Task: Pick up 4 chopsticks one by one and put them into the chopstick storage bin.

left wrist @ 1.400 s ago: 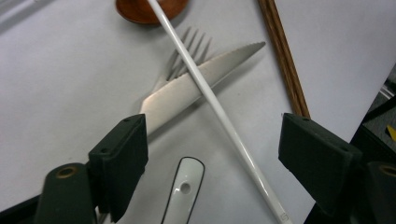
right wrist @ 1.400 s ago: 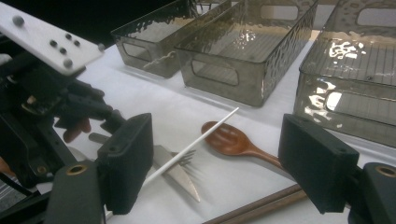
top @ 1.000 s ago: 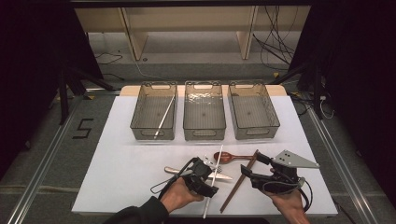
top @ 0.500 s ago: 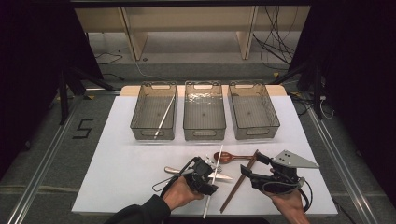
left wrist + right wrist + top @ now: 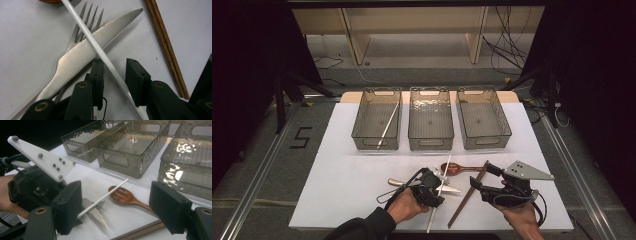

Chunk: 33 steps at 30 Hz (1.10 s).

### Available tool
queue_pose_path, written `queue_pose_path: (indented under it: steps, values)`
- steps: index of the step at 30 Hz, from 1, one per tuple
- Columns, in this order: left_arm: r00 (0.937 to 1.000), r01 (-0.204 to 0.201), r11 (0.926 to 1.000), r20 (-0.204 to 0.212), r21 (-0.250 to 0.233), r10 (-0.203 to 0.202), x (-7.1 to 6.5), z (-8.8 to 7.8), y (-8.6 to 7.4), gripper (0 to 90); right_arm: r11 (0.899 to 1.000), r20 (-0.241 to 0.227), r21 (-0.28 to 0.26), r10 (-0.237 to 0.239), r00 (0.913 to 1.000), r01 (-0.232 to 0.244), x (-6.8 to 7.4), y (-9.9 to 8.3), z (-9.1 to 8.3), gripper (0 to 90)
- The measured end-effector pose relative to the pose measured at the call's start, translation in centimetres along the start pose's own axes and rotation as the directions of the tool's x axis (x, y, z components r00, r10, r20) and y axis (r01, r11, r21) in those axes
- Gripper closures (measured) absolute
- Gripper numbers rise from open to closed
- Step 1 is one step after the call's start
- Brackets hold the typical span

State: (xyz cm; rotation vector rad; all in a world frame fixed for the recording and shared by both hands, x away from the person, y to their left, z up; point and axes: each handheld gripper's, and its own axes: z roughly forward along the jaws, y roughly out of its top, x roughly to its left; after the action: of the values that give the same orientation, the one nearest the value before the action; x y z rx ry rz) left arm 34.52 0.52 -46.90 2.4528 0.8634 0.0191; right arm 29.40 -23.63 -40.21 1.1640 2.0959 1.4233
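Note:
A white chopstick (image 5: pixel 92 41) lies slantwise over a steel knife (image 5: pixel 82 57) and a fork (image 5: pixel 82 30) on the white table top. My left gripper (image 5: pixel 115 63) straddles the chopstick's near half. Its jaws have just been closing, and a gap still shows between the chopstick and the right-hand jaw. In the high view this gripper (image 5: pixel 438 189) sits at the front centre. My right gripper (image 5: pixel 118 195) stands wide open a little to the right, with nothing between its jaws. Beyond it lie a wooden spoon (image 5: pixel 122 195) and a pair of brown chopsticks (image 5: pixel 469 194).
Three smoky clear bins stand in a row behind the cutlery: left (image 5: pixel 362 135), middle (image 5: pixel 430 142), right (image 5: pixel 484 142). A white stick (image 5: pixel 388 125) leans inside the left bin. The white mat (image 5: pixel 342 185) has bare room at the front left.
The left gripper's jaws have drawn closer together about the white chopstick. Both hands and the cutlery have kept their places.

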Motion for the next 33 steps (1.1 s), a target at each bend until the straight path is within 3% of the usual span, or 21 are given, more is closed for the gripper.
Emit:
queue_pose_path:
  steps: [11,24,33]
  values:
    - [0.9992,0.036,0.9993,0.017,0.002,-0.036,0.37,-0.06,-0.01,71.2,1.000,0.001,0.000,-0.003,1.0000,0.003,0.01,0.01,-0.02,27.4]
    - [0.9927,0.083,0.9964,0.086,0.016,-0.084,0.94,-0.39,-0.08,75.0,1.000,-0.002,0.002,-0.001,1.0000,0.001,0.02,0.01,0.01,27.4]
    - [0.9947,0.051,0.9983,0.088,0.028,-0.053,0.30,-0.05,-0.18,82.2,1.000,-0.002,0.001,-0.002,1.0000,0.002,-0.02,0.01,-0.01,27.4]
